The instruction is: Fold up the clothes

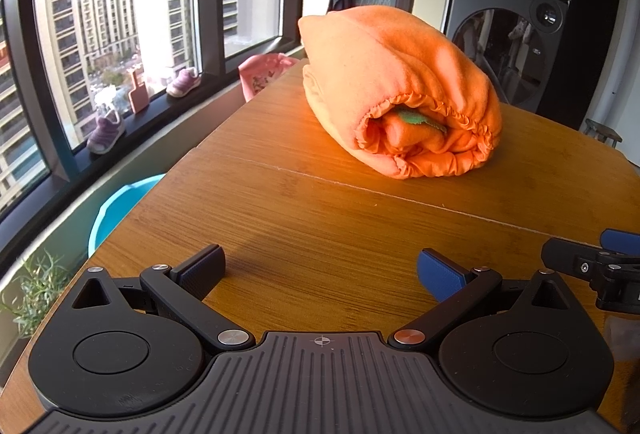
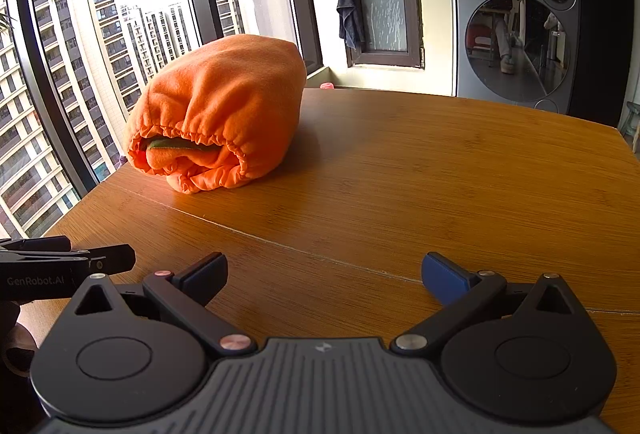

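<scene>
An orange fleece garment point(image 1: 396, 89) lies folded into a thick bundle on the wooden table point(image 1: 320, 218), its elastic hem facing me with a bit of green inside. It also shows in the right wrist view point(image 2: 224, 113), at the far left of the table point(image 2: 440, 173). My left gripper point(image 1: 320, 268) is open and empty, low over the table, well short of the bundle. My right gripper point(image 2: 324, 272) is open and empty, also short of the bundle. The right gripper shows at the right edge of the left view point(image 1: 600, 270).
A blue basin point(image 1: 120, 205) stands on the floor left of the table. Small shoes point(image 1: 184, 81) and a pink item sit on the window sill. A washing machine point(image 2: 516, 33) stands behind the table. A pink garment point(image 1: 264, 71) hangs at the table's far edge.
</scene>
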The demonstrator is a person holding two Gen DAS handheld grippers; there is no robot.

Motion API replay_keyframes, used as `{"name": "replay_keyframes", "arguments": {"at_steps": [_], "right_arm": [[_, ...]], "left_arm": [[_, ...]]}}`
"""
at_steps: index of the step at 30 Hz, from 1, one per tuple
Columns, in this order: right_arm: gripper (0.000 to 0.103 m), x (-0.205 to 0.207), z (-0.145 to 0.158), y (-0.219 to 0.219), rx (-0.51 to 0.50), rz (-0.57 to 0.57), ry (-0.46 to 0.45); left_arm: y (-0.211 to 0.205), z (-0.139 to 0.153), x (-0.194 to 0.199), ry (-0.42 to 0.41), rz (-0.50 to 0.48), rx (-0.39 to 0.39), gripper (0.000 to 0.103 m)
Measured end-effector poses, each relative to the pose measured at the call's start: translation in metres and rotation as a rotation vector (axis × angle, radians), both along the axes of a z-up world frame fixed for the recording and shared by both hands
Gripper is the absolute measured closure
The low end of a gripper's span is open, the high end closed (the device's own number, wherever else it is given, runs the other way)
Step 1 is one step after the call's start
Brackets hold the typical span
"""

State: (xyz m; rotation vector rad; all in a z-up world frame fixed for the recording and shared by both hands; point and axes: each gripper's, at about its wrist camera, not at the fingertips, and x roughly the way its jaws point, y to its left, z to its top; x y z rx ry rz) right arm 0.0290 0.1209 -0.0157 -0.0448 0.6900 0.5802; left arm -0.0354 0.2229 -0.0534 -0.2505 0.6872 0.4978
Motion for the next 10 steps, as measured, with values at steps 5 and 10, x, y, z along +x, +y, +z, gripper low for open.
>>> {"name": "replay_keyframes", "arguments": {"at_steps": [5, 10], "right_arm": [[0.0, -0.0001, 0.0002, 0.0, 0.001, -0.001, 0.0], [0.0, -0.0002, 0.0002, 0.0005, -0.005, -0.001, -0.002]], "left_arm": [[0.0002, 0.0002, 0.0002, -0.001, 0.0, 0.0, 0.0], [0.0014, 0.0007, -0.0012, -0.009, 0.0, -0.004, 0.0]]}}
